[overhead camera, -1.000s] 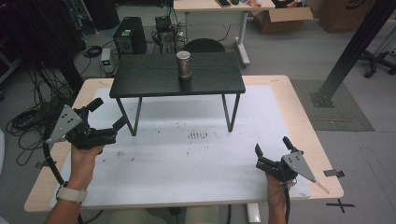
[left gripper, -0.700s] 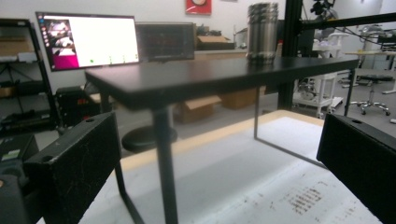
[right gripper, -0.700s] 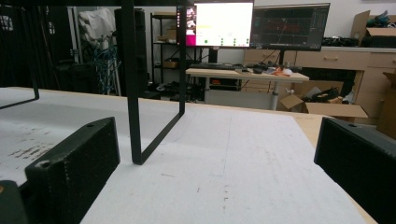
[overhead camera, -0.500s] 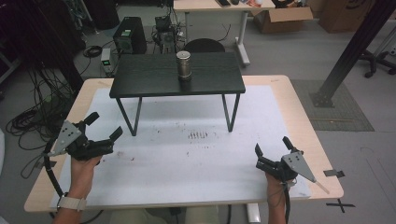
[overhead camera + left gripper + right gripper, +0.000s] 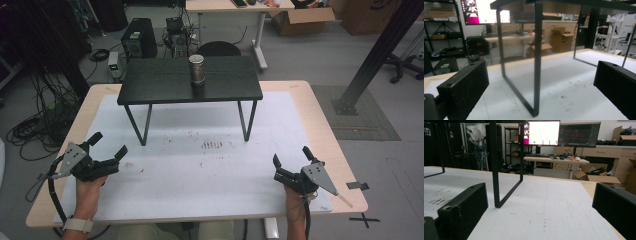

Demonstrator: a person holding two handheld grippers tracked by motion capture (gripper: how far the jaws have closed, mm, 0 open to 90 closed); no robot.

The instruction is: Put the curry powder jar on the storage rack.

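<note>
A: Where do things stand?

B: Both tools rest low on the white mat (image 5: 200, 175) at the near edge of the table (image 5: 320, 120). The left gripper (image 5: 107, 150) sits at the near left, jaws spread wide and empty; its own view shows the two black pads well apart, with the near left leg (image 5: 537, 60) of the black stand between them, farther off. The right gripper (image 5: 292, 162) sits at the near right, jaws likewise parted with nothing between them.

A: And the thing to pick up?

B: The metal can (image 5: 196, 69) stands upright on top of the black stand (image 5: 150, 85), near the middle and toward its far edge, well apart from both grippers.

A: How will it handle?

B: My guess: stiff and smooth, so the steel wall could slip if the pads only pinch lightly. Whether it is full or empty I cannot tell, so its weight is uncertain. It looks tall for its width and could tip if nudged near the top.

A: Where to take hold?

B: Across the cylinder's side at about mid-height, pads on opposite faces and square to the wall, coming in level over the stand's top. The jaws look open wide enough as they are.
</note>
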